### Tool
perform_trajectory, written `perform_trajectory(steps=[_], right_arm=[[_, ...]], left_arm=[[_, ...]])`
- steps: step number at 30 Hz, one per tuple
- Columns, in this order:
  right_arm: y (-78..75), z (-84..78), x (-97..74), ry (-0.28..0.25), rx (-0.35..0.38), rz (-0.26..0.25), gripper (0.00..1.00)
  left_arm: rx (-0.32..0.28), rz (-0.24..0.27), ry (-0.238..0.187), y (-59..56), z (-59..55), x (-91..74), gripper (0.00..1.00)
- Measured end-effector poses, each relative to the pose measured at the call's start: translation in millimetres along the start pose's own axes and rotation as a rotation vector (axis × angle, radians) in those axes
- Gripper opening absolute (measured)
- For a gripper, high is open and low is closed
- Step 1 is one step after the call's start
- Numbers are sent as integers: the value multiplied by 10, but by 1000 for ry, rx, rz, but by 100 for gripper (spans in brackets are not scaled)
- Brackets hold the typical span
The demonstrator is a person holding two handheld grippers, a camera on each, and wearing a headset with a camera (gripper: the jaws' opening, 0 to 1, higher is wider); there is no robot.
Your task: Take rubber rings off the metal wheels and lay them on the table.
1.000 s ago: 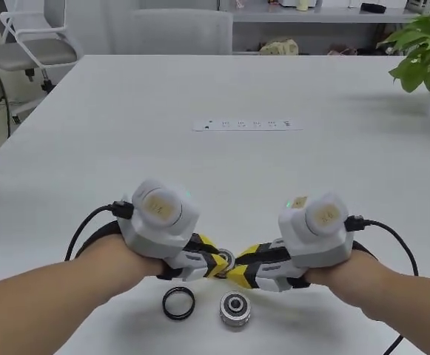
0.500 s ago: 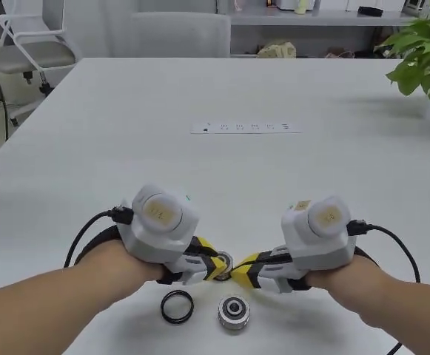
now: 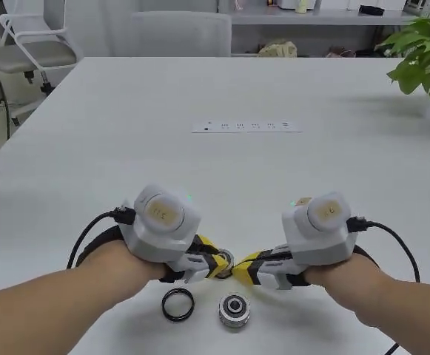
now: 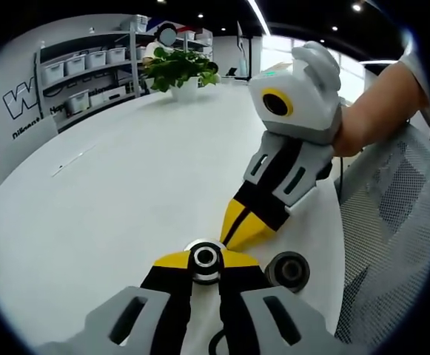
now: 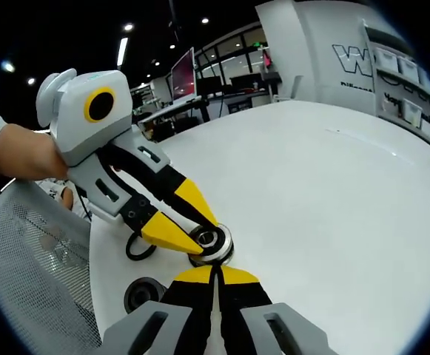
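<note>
My left gripper [image 3: 216,264] is shut on a small metal wheel [image 3: 223,260], held just above the table; its jaws clamp the wheel [image 4: 204,258] across its faces. My right gripper [image 3: 235,271] comes in from the right, jaws shut, tips against the wheel's rim [image 5: 213,240]. I cannot tell whether they pinch anything. A loose black rubber ring [image 3: 178,304] lies flat on the table below the left gripper. A second metal wheel [image 3: 234,309] lies beside it, seen dark [image 4: 289,270] in the left gripper view. The ring [image 5: 135,248] and second wheel [image 5: 143,293] lie left of the right gripper's jaws.
The white table [image 3: 222,170] stretches far ahead. A white power strip [image 3: 247,127] lies mid-table. A green plant [image 3: 422,52] stands at the far right. Black cables [image 3: 89,231] trail from both grippers. A mesh chair back [image 4: 388,222] is close behind.
</note>
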State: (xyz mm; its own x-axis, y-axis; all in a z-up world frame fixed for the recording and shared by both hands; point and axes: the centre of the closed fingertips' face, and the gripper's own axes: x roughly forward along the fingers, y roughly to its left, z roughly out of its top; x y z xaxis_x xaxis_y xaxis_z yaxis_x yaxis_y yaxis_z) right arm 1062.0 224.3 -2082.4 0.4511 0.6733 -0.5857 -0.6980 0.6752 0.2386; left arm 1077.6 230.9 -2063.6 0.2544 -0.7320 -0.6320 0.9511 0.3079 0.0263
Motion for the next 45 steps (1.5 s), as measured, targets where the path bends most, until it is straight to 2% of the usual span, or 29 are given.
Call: perform_trajectory(steps=[14,20,34,45], right_arm=[[-89,14,-30,-27,71,-12,0],[-132,45,-53,-51,118,-15,0],[-131,132,-84,-112,229,1,0],[-92,167,-88,-118,241,3,0]], left_arm=[[4,1,-5,-10,5,8,7],[5,3,-7,-10,6,7,7],[10,9,-4,-17,7,7,7],[11,18,5,-19,5,9,7]])
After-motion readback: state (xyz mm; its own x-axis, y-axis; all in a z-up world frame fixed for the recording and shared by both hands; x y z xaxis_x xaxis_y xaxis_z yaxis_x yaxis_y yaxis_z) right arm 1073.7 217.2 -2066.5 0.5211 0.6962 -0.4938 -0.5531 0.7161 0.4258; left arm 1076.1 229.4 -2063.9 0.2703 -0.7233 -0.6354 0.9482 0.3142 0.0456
